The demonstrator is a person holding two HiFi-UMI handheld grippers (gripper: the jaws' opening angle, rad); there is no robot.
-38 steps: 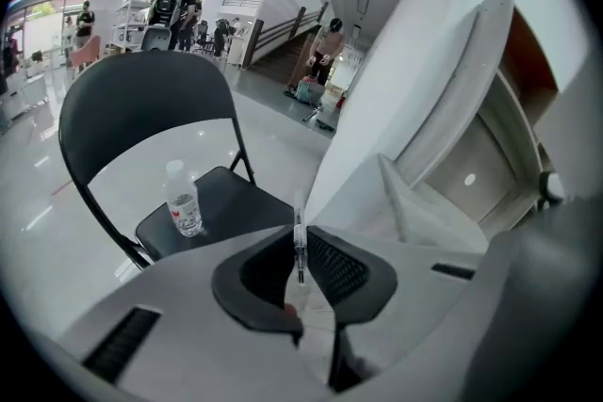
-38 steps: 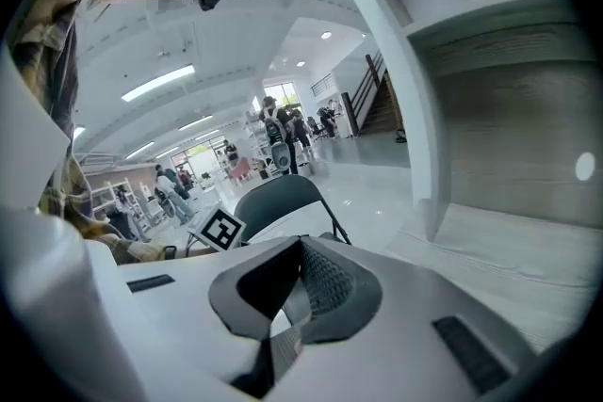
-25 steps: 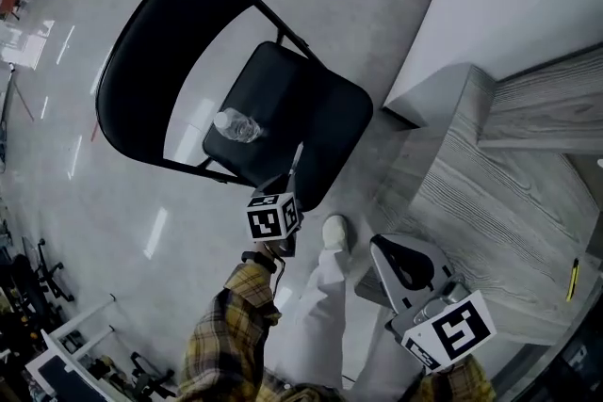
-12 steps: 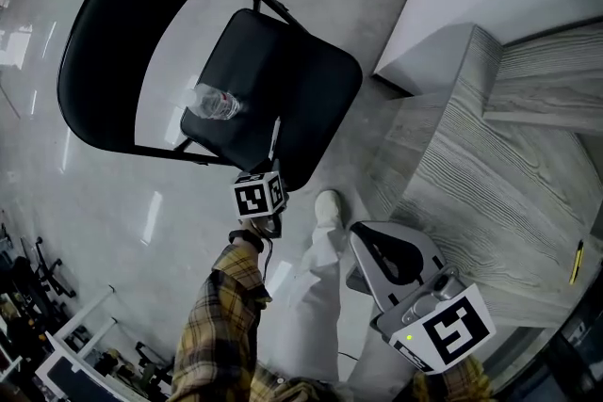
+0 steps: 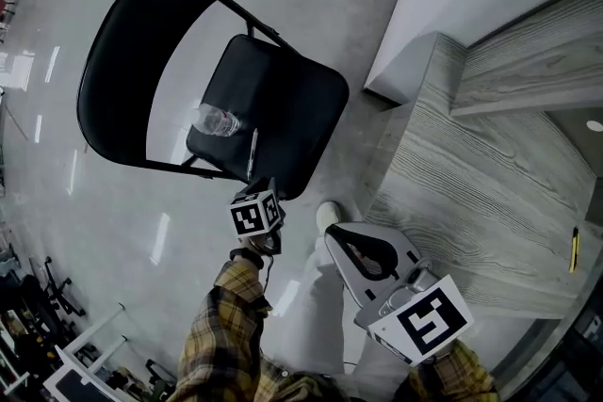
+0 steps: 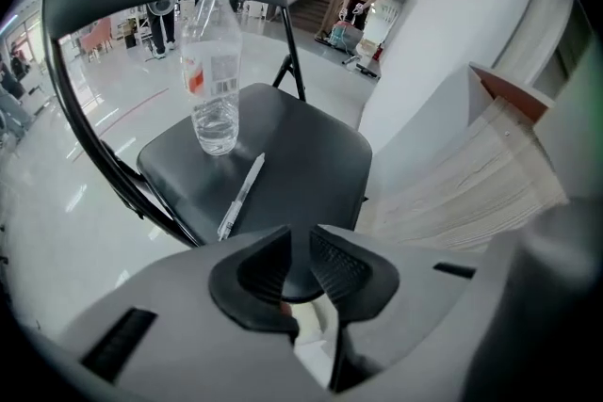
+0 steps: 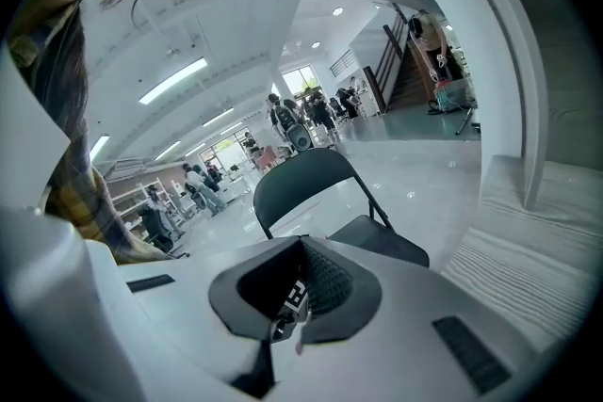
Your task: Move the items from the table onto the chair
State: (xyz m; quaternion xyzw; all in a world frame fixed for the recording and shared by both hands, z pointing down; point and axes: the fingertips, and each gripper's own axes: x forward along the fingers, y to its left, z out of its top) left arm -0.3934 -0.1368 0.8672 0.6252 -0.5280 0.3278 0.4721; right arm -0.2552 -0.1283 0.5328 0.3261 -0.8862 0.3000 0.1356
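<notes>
Dim, floor glare, fisheye-warped edges

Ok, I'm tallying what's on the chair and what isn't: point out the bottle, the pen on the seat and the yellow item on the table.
water bottle (image 6: 215, 73), left gripper view, on its label band.
pen (image 6: 241, 196), left gripper view, mid-barrel.
yellow item (image 5: 573, 250), head view, middle of its length.

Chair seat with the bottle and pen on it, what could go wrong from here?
The pen lies loose near the edge of the seat, just ahead of the left hand-held gripper, whose empty jaws have just been opening; a brush could roll it off. The water bottle stands upright close by, so a knock might topple it.
</notes>
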